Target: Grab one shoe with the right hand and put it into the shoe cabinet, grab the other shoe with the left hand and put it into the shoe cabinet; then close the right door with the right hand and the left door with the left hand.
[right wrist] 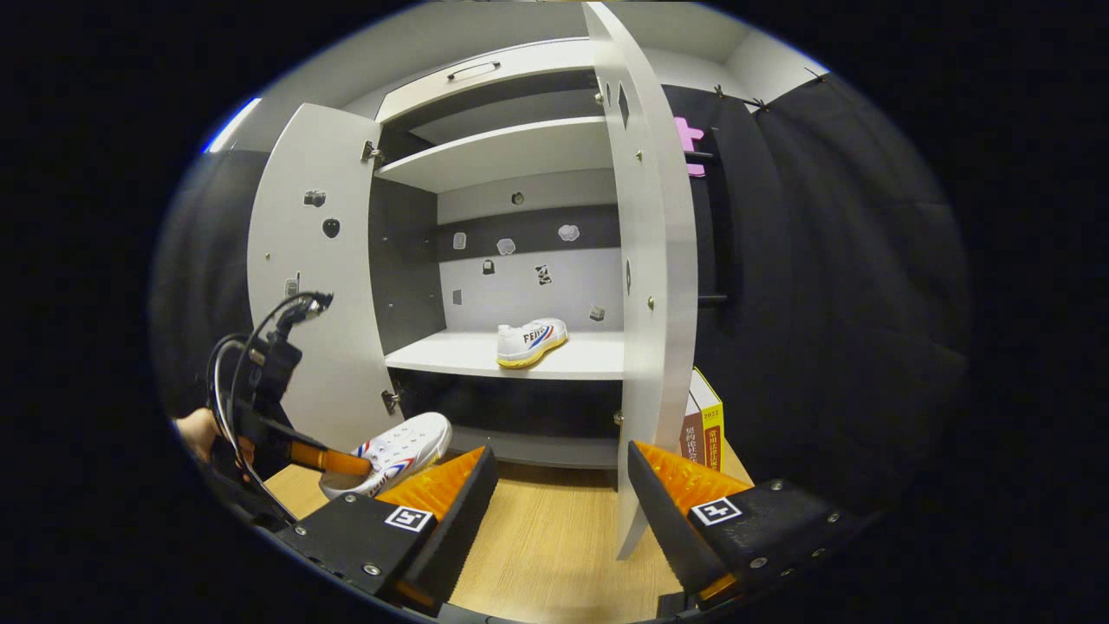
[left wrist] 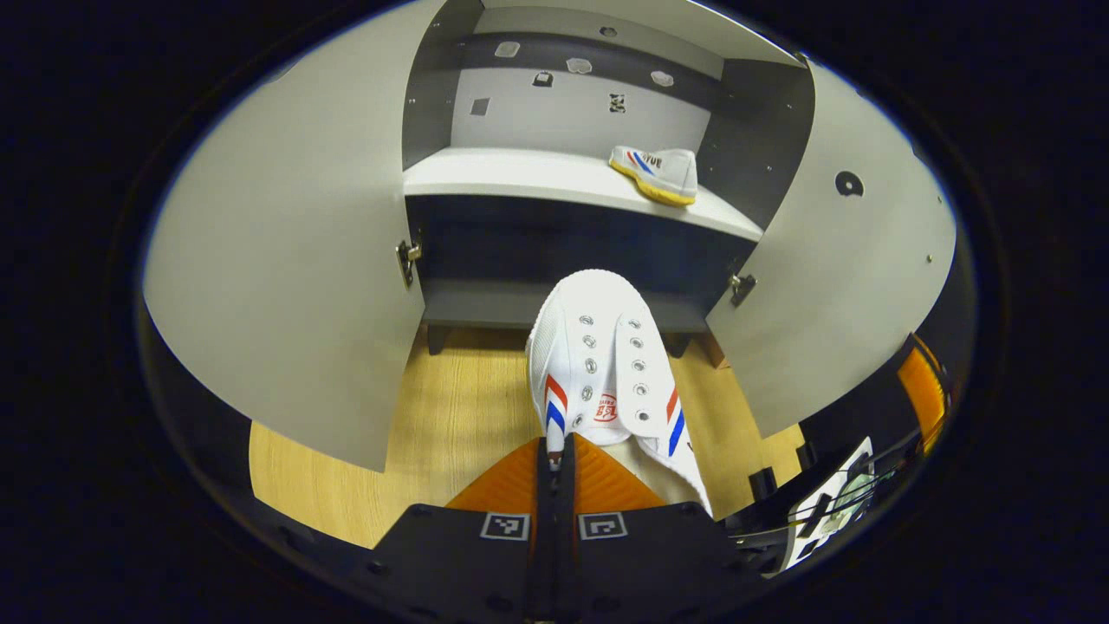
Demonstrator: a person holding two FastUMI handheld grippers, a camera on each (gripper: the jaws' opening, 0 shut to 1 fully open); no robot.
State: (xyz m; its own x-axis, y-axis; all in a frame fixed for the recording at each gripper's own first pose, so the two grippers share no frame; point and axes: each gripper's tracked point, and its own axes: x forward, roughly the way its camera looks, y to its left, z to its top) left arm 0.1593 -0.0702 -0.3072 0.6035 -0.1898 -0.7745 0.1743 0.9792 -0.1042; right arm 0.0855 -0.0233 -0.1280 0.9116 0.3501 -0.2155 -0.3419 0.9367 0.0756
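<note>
A white shoe (left wrist: 606,364) with red and blue stripes hangs above the wooden floor in front of the open shoe cabinet (left wrist: 554,173). My left gripper (left wrist: 554,446) is shut on the shoe's side wall near the heel. From the right gripper view, the same shoe (right wrist: 394,451) and left gripper (right wrist: 333,459) sit low at the left, held by a hand. The second shoe (left wrist: 656,173) (right wrist: 530,341) lies on the cabinet's middle shelf (right wrist: 450,355), toward its right side. My right gripper (right wrist: 559,494) is open and holds nothing, just short of the right door's edge (right wrist: 650,286).
Both cabinet doors stand wide open, the left door (left wrist: 286,286) and the right door (left wrist: 849,277). A dark lower compartment (left wrist: 554,251) lies under the shelf. A yellow and red box (right wrist: 706,425) stands on the floor beside the cabinet, behind the right door.
</note>
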